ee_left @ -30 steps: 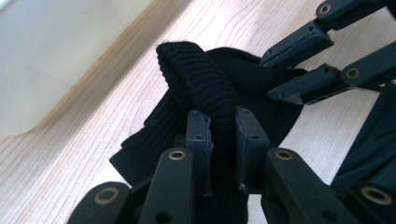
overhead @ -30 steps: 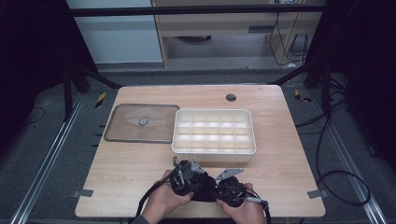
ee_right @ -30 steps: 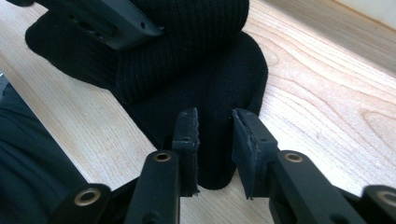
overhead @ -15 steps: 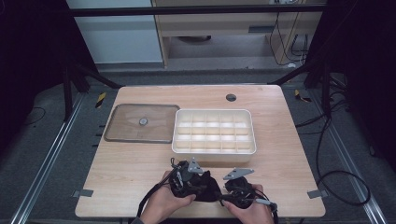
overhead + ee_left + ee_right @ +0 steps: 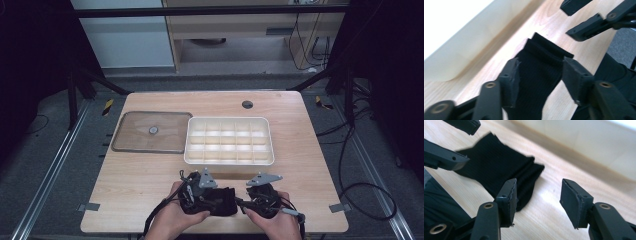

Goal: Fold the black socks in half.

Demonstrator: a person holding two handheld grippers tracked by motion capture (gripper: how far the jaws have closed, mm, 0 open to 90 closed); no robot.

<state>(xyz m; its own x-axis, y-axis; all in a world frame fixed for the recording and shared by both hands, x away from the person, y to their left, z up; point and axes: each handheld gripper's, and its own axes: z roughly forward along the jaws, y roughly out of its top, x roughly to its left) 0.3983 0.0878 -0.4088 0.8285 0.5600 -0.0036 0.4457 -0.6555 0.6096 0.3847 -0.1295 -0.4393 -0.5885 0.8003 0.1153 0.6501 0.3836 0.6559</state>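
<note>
The black sock (image 5: 537,75) lay flat on the near part of the wooden table (image 5: 145,185), just in front of the white compartment tray (image 5: 229,141) and between my two hands. It looked folded, its ribbed cuff end pointing toward the tray wall.

My left gripper (image 5: 539,72) had just been opening. In the left gripper view the sock ran between its jaws, but the pads stood off the cloth on both sides, so it was released, not grasping. My right gripper (image 5: 537,195) was released too, having just opened as well. In the right gripper view the sock's end lay beside and behind its left jaw, with bare table in the gap between the jaws.

I judged this to be the letting-go after laying the folded sock down, with placing it in a tray compartment probably next. To do that well, I would have kept both sets of jaws wide until clear of the fabric, so no pad snagged a rib and dragged the fold open. For the regrip, I would have come down across the thick folded middle, pinching all layers together, not one loose edge.

Farther off, the clear lid (image 5: 152,131) with its small knob lay flat on the table left of the tray, touching nothing I was working with.
</note>
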